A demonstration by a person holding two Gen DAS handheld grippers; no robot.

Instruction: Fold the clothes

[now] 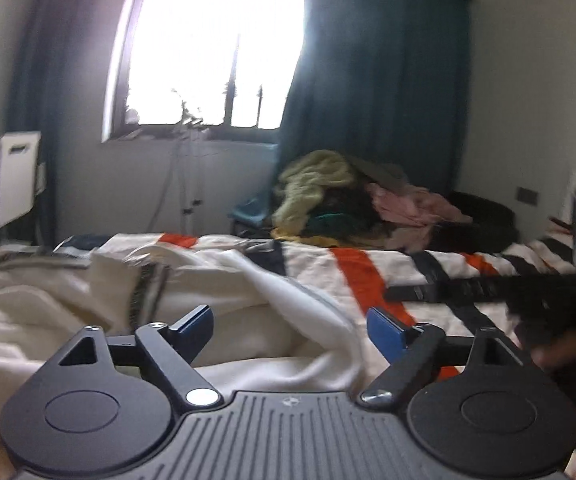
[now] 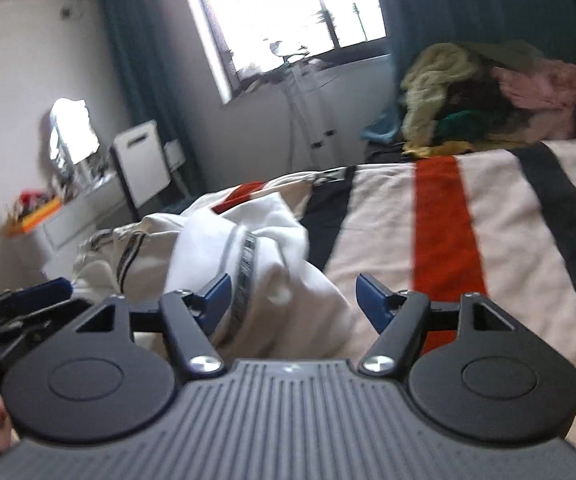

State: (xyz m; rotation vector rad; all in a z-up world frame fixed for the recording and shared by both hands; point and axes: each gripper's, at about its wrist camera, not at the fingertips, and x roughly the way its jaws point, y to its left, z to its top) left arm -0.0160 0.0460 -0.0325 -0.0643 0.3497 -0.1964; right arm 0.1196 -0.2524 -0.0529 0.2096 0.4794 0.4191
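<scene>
A cream garment (image 2: 248,248), soft, light and likely to slump, is lying crumpled on the near left of the striped bed (image 2: 508,240). The left gripper (image 1: 290,330) and right gripper (image 2: 294,300) are being held apart, empty; its banded hem (image 2: 246,272) is judged the firmest hold.

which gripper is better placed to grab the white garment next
Probably the left. The left gripper is open with a raised fold of the white garment between its fingers. The right gripper is open too, nearer the garment's edge and striped bedspread.

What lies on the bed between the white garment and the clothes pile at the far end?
Only bare striped blanket separates the white garment from the clothes pile, clearest in the right wrist view.
</scene>
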